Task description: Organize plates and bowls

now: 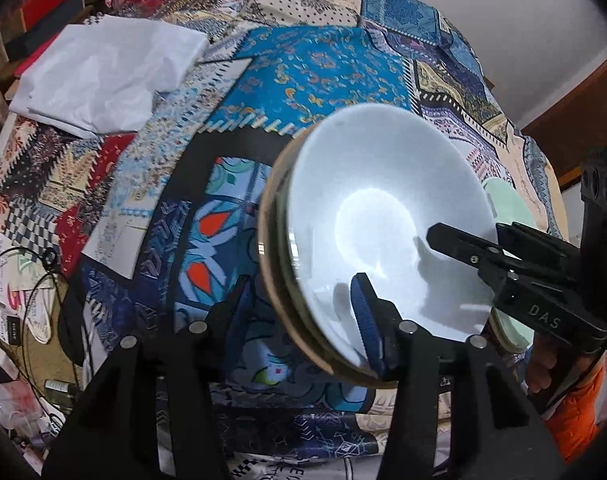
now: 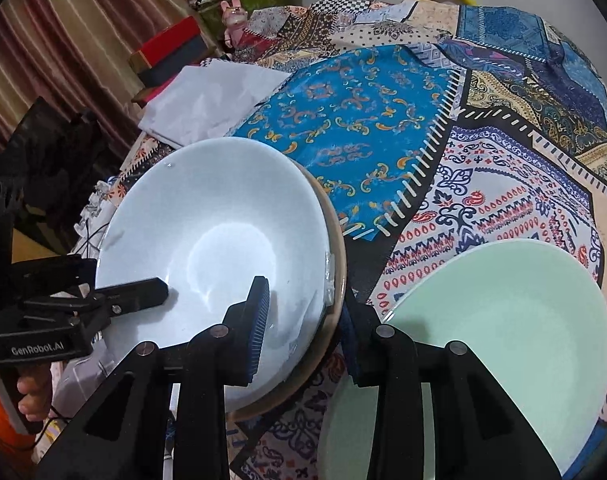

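A white bowl (image 1: pixel 383 184) (image 2: pixel 207 208) sits nested on top of a stack, with a dark bowl and a tan outer bowl (image 1: pixel 265 264) (image 2: pixel 337 248) under it, on the patchwork cloth. My left gripper (image 1: pixel 301 292) (image 2: pixel 123 276) straddles the stack's rim, one finger inside the white bowl and one outside. Its jaws stand open with a clear gap. My right gripper (image 2: pixel 305 296) (image 1: pixel 465 232) straddles the opposite rim the same way, and its pads stand off the rim, open. A mint green bowl (image 2: pixel 503 340) (image 1: pixel 507 208) lies just right of the stack.
A folded white cloth (image 1: pixel 103 76) (image 2: pixel 207 100) lies at the table's far left. Black cables (image 1: pixel 31 280) and clutter sit off the left edge. Red boxes (image 2: pixel 167 44) and a pink rabbit figure (image 2: pixel 233 16) stand beyond. A hand with an orange sleeve (image 1: pixel 575 408) holds the right gripper.
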### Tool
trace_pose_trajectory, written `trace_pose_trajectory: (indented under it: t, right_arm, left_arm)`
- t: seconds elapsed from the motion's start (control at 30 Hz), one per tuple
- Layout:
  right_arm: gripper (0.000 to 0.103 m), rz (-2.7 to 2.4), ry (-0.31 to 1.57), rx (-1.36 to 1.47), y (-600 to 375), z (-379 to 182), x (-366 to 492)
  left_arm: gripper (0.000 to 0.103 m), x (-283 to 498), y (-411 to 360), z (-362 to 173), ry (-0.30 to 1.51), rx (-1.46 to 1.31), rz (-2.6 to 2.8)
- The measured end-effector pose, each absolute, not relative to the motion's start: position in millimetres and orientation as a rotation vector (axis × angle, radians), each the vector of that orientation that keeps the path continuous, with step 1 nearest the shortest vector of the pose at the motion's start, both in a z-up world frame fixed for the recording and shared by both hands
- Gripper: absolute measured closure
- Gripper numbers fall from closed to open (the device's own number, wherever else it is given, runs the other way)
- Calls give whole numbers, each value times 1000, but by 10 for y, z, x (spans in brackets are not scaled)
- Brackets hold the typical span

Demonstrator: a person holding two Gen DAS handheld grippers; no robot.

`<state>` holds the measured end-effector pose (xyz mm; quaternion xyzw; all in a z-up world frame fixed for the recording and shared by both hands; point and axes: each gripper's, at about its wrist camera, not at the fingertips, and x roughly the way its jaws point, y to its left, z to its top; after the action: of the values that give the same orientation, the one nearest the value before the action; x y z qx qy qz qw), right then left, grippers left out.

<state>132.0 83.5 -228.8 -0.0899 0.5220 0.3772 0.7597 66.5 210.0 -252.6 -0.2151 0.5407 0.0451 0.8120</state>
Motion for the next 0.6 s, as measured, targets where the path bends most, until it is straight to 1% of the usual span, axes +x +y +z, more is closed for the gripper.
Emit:
trace_pose_trajectory:
  t: [0.1, 0.13, 0.3, 0.4, 0.6]
  right_arm:
    - [70, 823, 1142, -205, 862, -2310, 1331]
    - [69, 823, 1142, -209, 868, -2316, 1334]
    - [69, 822, 1129, -210, 875, -2329, 1335]
    - [72, 817, 1132, -176, 843, -2317, 1354]
    - [73, 813, 1130, -143, 804, -2279, 1345]
  left_arm:
    - [60, 729, 2037, -2577, 1164, -454, 74]
    - [61, 734, 2026, -2569, 1160, -449, 69]
    - [61, 737, 2021, -2556, 1150, -444, 79]
    - [62, 748, 2022, -2537, 1151, -447, 96]
    - [62, 760, 2000, -2447, 1127, -414, 134]
